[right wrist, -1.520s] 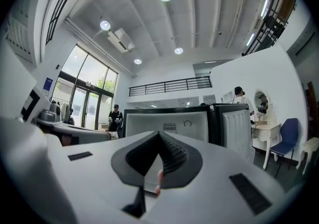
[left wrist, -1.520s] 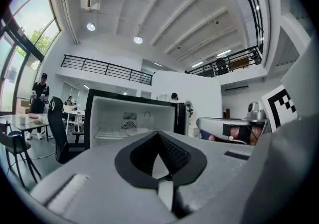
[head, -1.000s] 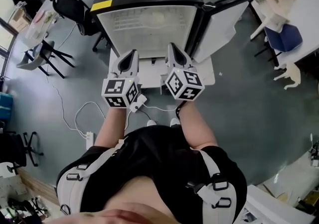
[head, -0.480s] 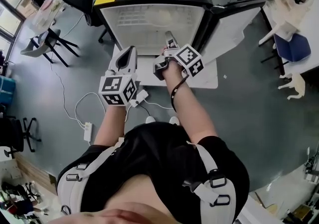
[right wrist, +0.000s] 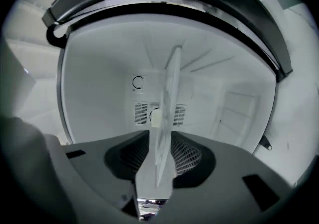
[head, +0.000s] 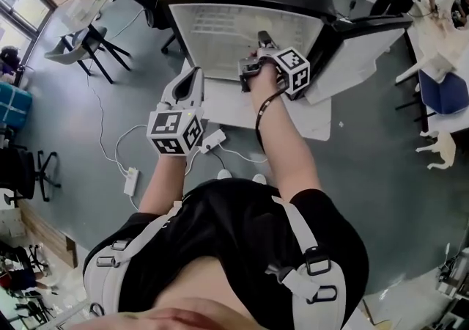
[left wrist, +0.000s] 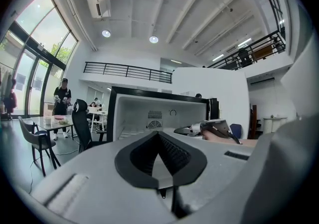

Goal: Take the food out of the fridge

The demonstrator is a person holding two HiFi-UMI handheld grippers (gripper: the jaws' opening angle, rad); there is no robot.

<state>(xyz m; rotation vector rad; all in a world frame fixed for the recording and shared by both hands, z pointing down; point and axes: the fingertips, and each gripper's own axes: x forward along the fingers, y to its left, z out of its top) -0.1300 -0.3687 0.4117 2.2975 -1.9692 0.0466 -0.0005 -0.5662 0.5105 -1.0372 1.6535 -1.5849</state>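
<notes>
A black fridge (head: 220, 24) stands with its door (head: 359, 42) swung out to the right and a white inside. I make out no food in it. My right gripper (head: 262, 37) is rolled on its side and reaches into the fridge's mouth. Its jaws stand apart, and the thin edge of a glass shelf (right wrist: 172, 83) runs between them, clear of the pads. The right gripper (right wrist: 160, 138) faces the back wall's vent (right wrist: 142, 113). My left gripper (head: 196, 73) hangs outside, lower left of the opening, jaws together on nothing. From the left gripper (left wrist: 159, 133) I see the fridge (left wrist: 144, 113) and the right gripper (left wrist: 179, 130).
A white board (head: 227, 108) lies on the floor before the fridge. A cable and power strip (head: 132, 182) trail at the left. Chairs (head: 84, 50) stand at the far left, a white table (head: 447, 20) and blue chair (head: 447, 90) at the right. People stand by a table (left wrist: 62, 98).
My right gripper has gone from beside the left one forward into the fridge's opening, rolling onto its side, and its jaws have parted. The left gripper has shifted only a little.
</notes>
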